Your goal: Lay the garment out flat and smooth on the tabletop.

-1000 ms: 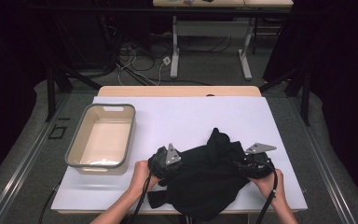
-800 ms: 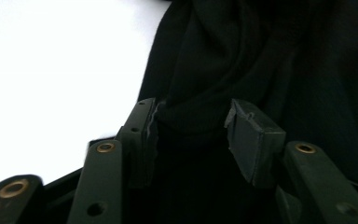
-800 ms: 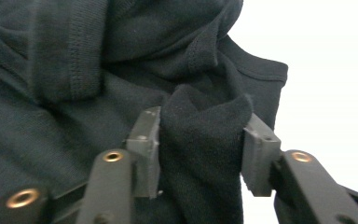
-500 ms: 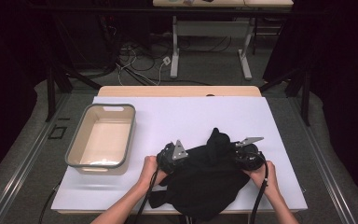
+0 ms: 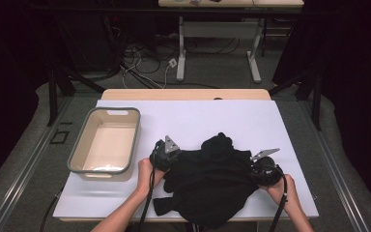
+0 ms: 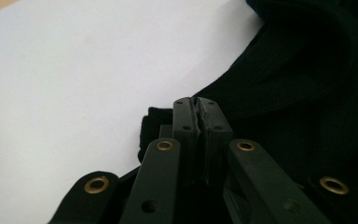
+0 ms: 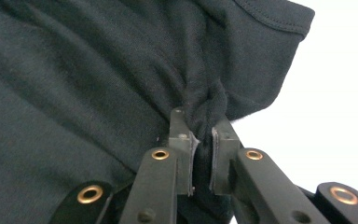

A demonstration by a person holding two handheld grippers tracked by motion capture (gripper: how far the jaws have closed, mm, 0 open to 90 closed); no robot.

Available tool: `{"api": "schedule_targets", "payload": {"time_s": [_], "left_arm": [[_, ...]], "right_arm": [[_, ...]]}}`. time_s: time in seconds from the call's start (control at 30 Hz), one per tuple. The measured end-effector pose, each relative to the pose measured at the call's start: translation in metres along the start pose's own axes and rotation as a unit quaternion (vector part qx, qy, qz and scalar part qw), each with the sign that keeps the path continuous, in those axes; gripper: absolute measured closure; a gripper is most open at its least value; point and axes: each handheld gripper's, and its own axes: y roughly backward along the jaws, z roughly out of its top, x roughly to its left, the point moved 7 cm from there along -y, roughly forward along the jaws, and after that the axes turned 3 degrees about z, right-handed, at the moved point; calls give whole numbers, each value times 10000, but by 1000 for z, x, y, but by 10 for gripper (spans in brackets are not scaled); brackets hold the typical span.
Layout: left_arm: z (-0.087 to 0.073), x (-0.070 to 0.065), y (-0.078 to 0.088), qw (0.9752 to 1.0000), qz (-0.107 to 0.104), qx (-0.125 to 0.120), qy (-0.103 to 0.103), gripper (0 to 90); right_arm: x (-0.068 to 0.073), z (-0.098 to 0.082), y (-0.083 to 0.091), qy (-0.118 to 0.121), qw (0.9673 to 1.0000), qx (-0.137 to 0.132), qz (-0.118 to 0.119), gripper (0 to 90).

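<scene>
Counter (image 5: pixel 188 113), white-topped, carries everything; order below runs big to small.

Garment (image 5: pixel 210 181): black knit, crumpled in a heap at the near edge of the counter, between the two hands, its hem drooping over the near rim. A second ago it lay in much the same heap, so the cloth itself has barely shifted.

Tub (image 5: pixel 105 140): beige with a grey rim, nothing in it, just left of the garment and apart from it. Unmoved.

Left tongs (image 5: pixel 166 153): jaws have just been closing. Now pressed together on a thin fold at the garment's left edge (image 6: pixel 196 119). The left hand has slid in toward the cloth since a second ago.

Right tongs (image 5: pixel 263 166): jaws have likewise just been closing. Now clamped on a bunched twist of fabric near a stitched hem (image 7: pixel 205 114); a slim gap is left between the pads where the cloth sits.

Reading: both grips look fresh and set, one on each side. The likely next step is to lift and spread the garment. The right-hand bite is thick and may slip.
</scene>
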Motion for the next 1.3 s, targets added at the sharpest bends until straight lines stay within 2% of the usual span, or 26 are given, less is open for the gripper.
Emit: {"api": "schedule_targets", "payload": {"time_s": [0.03, 0.1, 0.13, 0.17, 0.23, 0.27, 0.3, 0.37, 0.43, 0.57, 0.63, 0.7, 0.77, 0.9, 1.0, 1.03, 1.07, 1.1, 1.17, 1.27, 1.3], "left_arm": [[1, -2, 0, 10000, -14, -11, 4, 842], [3, -4, 1, 9999, -35, -62, -114, 760], [5, -7, 3, 9998, -84, -73, -137, 694], [7, -9, 4, 9995, -153, -132, -248, 613], [11, -16, 6, 9988, -266, -211, -365, 527], [13, -21, 6, 9979, -405, -249, -447, 500], [13, -26, 5, 9969, -542, -270, -498, 485], [14, -35, 2, 9946, -683, -205, -753, 462], [14, -42, -1, 9929, -755, -183, -906, 462], [14, -48, -9, 9899, -644, -54, -1260, 493], [12, -51, -15, 9889, -664, 49, -1326, 578], [11, -51, -19, 9904, -639, 31, -1222, 720], [11, -49, -20, 9913, -597, 8, -1172, 836], [12, -41, -17, 9946, -519, -79, -893, 864], [13, -31, -12, 9973, -486, -203, -517, 866], [14, -26, -10, 9976, -473, -261, -421, 866], [15, -21, -8, 9978, -493, -292, -333, 866], [15, -16, -6, 9981, -448, -303, -285, 866], [14, -11, -4, 9982, -510, -307, -92, 867], [10, -7, -5, 9976, -650, -215, 57, 865], [8, -8, -6, 9974, -699, -148, 77, 861]], "right_arm": [[0, 1, 0, 21, 10000, -33, -31, 792], [-1, 5, 2, 108, 9999, -86, -55, 683], [-1, 7, 3, 119, 9997, -202, -39, 630], [-1, 11, 6, 125, 9995, -304, -5, 602], [-2, 18, 9, 133, 9982, -588, -42, 546], [-2, 22, 11, 97, 9976, -687, -67, 531], [-3, 25, 12, 102, 9971, -750, -102, 525], [-5, 31, 8, 113, 9962, -830, -223, 522], [-7, 36, 1, 53, 9958, -864, -289, 527], [-12, 35, -20, -39, 9974, -631, -344, 546], [-16, 37, -24, -69, 9973, -666, -311, 585], [-17, 41, -27, -100, 9977, -645, -189, 688], [-15, 41, -29, 15, 9976, -673, -174, 784], [-11, 37, -24, 123, 9983, -491, -284, 826], [-5, 31, -17, 101, 9991, -313, -260, 830], [-3, 27, -14, 106, 9994, -224, -260, 831], [-1, 24, -12, 105, 9994, -260, -224, 831], [2, 19, -9, 104, 9997, -175, -168, 831], [6, 11, -1, 112, 9999, -3, -98, 831], [12, 5, 4, 138, 9994, 271, 178, 830], [13, 3, 5, 180, 9985, 466, 227, 829]]}}
